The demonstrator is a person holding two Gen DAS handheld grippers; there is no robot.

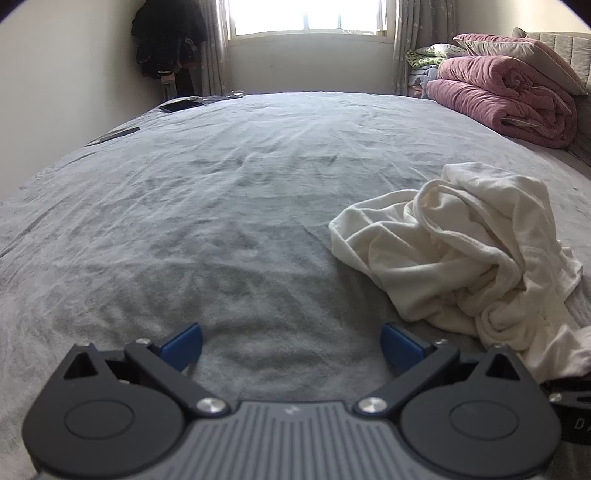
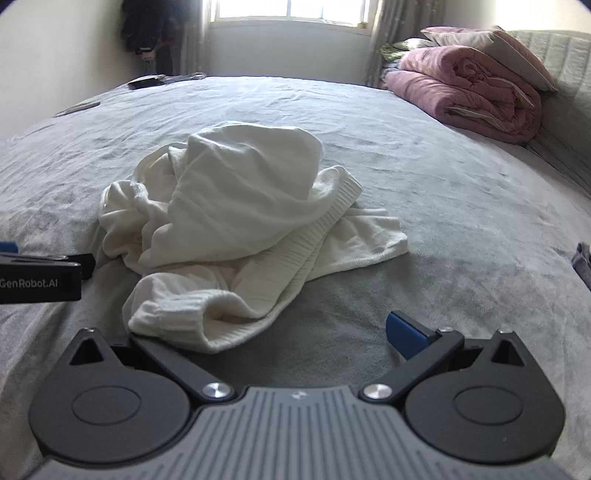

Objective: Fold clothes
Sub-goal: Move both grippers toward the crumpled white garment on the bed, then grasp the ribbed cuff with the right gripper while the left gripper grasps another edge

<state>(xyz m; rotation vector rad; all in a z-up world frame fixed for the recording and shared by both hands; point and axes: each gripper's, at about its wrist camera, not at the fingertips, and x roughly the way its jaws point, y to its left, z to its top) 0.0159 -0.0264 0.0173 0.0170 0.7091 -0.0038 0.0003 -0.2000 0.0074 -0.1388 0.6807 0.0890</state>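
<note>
Bright window [image 1: 308, 16] beyond grey bed [image 1: 221, 184].

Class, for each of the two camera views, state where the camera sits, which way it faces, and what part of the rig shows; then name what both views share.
Left wrist: on the left gripper, low over the grey bed, facing the window; its open blue fingers show, white garment to its right.
Right wrist: on the right gripper, same heading, garment straight ahead; one blue finger shows, the other hidden by cloth; the left gripper enters at left.
Shared: bed, garment, window, pink quilt.
</note>
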